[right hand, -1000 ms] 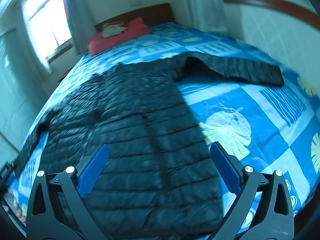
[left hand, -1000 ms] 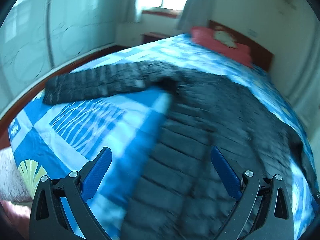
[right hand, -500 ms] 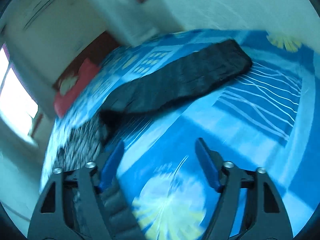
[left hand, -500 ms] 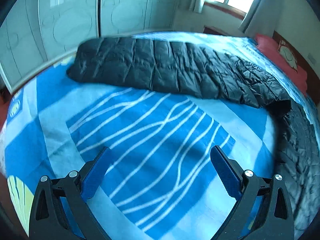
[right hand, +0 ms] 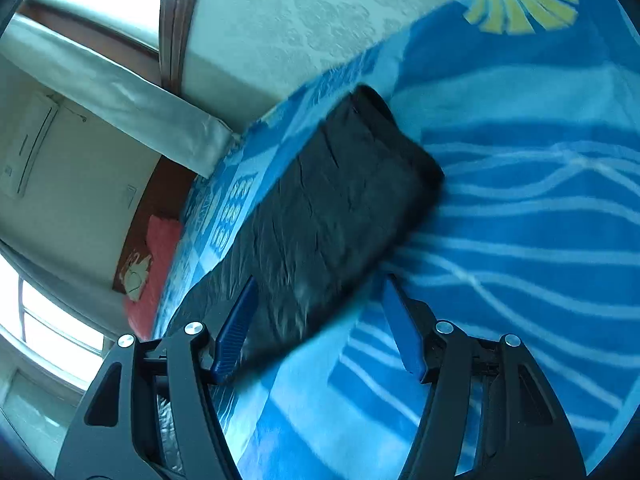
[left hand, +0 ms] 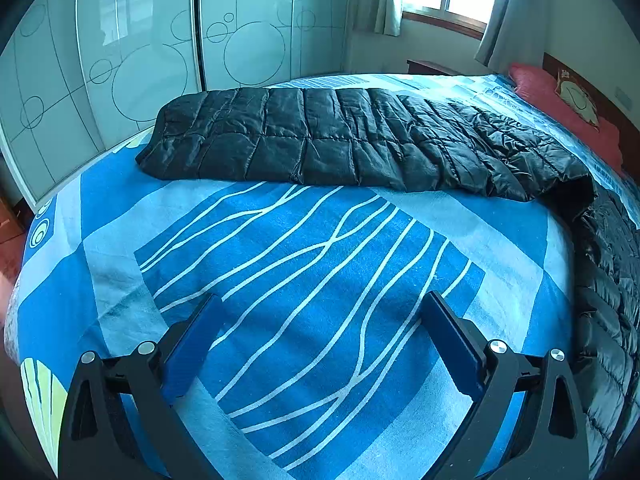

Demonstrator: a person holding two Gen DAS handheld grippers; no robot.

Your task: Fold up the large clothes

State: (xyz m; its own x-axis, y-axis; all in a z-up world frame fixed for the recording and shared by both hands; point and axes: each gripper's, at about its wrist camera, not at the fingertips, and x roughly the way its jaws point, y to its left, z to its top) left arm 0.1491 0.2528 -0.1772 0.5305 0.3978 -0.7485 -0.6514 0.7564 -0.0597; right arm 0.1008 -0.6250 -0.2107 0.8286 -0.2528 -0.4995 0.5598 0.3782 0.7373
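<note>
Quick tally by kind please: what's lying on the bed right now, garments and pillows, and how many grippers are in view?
Black puffer jacket: 1
Red pillow: 1
Grippers: 2, left gripper and right gripper, both open
Total: 4

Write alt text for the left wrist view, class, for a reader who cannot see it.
A black quilted jacket sleeve lies stretched across a blue patterned bedspread, ahead of the open left gripper, whose blue-padded jaws hold nothing. The jacket's body runs down the right edge; behind stand a glass-fronted wardrobe, a window and a red pillow.
</note>
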